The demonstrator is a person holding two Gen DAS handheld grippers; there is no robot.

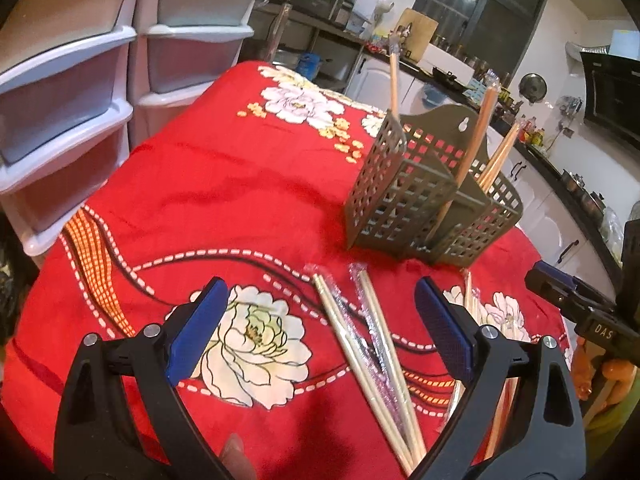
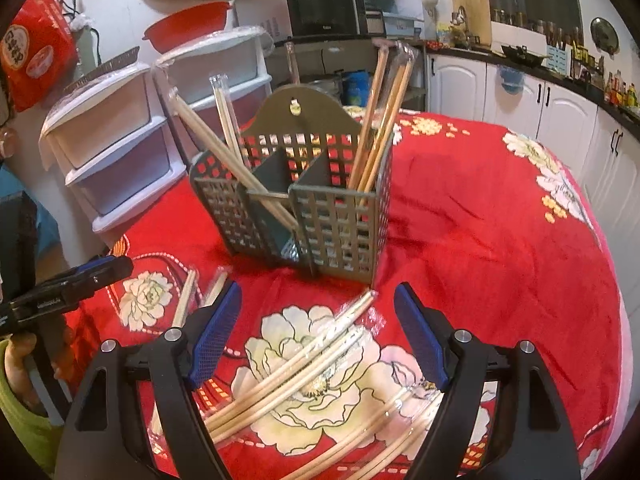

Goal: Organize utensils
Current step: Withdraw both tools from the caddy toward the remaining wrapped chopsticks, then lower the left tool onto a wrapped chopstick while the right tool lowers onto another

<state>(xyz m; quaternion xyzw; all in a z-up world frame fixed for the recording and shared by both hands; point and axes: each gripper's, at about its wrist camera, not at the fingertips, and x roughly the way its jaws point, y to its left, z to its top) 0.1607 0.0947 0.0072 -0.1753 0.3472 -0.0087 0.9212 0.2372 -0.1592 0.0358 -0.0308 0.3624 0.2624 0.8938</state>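
An olive lattice utensil holder (image 1: 432, 196) (image 2: 308, 204) with three compartments stands on the red flowered cloth. Wrapped chopsticks (image 1: 476, 136) (image 2: 380, 120) lean upright in its outer compartments. More wrapped chopstick pairs (image 1: 372, 352) (image 2: 312, 376) lie loose on the cloth in front of it. My left gripper (image 1: 320, 320) is open above the loose pairs, nothing between its blue pads. My right gripper (image 2: 318, 328) is open too, hovering over another heap of pairs. Each gripper shows at the edge of the other's view: the right gripper (image 1: 560, 296), the left gripper (image 2: 96, 272).
Two white plastic drawer towers (image 1: 100, 92) (image 2: 132, 148) stand beside the table at its far side. Kitchen counters and cabinets (image 2: 540, 92) run behind. A hand (image 2: 24, 364) and green sleeve show at the left edge of the right wrist view.
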